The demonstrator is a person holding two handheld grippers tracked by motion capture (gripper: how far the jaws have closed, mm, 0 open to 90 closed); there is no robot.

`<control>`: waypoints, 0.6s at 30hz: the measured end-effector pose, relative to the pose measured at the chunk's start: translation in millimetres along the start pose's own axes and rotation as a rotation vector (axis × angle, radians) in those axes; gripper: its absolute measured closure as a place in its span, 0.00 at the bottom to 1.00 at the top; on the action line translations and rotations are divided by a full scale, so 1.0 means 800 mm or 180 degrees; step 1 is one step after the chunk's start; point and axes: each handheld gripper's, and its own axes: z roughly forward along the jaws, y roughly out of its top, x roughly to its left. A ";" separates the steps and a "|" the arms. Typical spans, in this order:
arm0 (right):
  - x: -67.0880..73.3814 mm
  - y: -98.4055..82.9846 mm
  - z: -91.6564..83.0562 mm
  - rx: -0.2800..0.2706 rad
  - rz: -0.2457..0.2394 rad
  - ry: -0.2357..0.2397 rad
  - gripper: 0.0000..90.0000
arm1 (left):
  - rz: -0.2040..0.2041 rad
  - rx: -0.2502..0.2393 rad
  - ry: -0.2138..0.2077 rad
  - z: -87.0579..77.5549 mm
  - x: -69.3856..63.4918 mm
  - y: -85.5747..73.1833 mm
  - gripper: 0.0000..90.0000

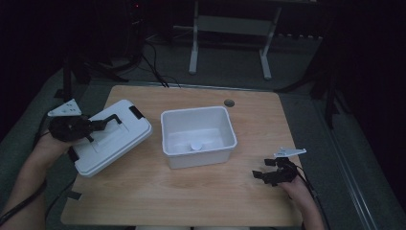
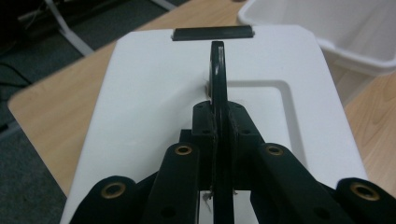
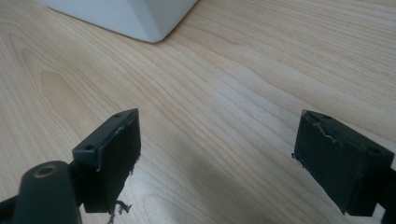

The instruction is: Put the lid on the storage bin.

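The left gripper [image 2: 218, 121] was clamped on the black handle [image 2: 217, 70] of the white lid [image 1: 112, 139], which looked light and stiff, tilting beneath it; the right gripper [image 3: 217, 163] stood apart, empty.

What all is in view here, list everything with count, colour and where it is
Lid: one, white with black clips, left of the table, tilted up by its handle.
Handle: one, black, on the lid, clamped between the left jaws.
Tub: one, white, open, table centre.
Small round thing: one, white, on the tub's floor.
Table: one, light wood.
Frame: one, white, on the floor beyond the table.
Left gripper: one, black, shut on the handle.
Right gripper: one, black, open, low over bare table, right of the tub.
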 end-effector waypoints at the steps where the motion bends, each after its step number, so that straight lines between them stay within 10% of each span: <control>1: 0.000 0.000 0.000 0.0000 0.0000 0.0000 0.16 | 0.0000 0.0000 0.0000 0.000 0.000 0.000 0.93; 18: 0.005 -0.012 0.003 -0.0255 -0.0168 0.0044 0.16 | 0.0463 0.0105 -0.0392 0.068 -0.042 0.084 0.93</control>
